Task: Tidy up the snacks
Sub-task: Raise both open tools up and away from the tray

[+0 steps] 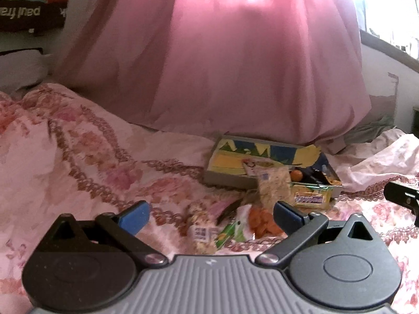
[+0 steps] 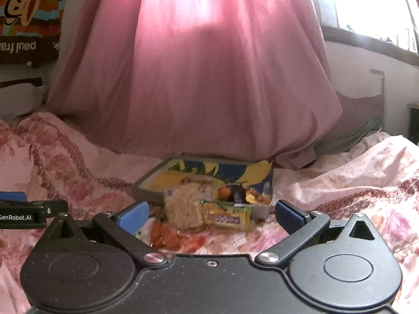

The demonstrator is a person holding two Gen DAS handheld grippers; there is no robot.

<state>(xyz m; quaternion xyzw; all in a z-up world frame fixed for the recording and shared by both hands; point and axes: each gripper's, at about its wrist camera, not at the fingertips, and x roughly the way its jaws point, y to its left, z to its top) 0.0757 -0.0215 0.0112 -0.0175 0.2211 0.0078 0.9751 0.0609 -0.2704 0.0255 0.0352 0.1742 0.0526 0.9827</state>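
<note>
1. Left wrist view: blue-tipped fingers of the left gripper (image 1: 210,216) stand spread wide with nothing between them, above the floral bed cover (image 1: 78,157). Just beyond them lie loose snacks: an orange packet (image 1: 264,222), a green wrapper (image 1: 230,231), a pale noodle packet (image 1: 275,185). Behind sits an open box (image 1: 230,178) against the pink curtain (image 1: 222,65).
2. Right wrist view: the right gripper (image 2: 210,216) is likewise wide apart and empty; a yellow bar (image 2: 226,218) leans on the box's front wall
</note>
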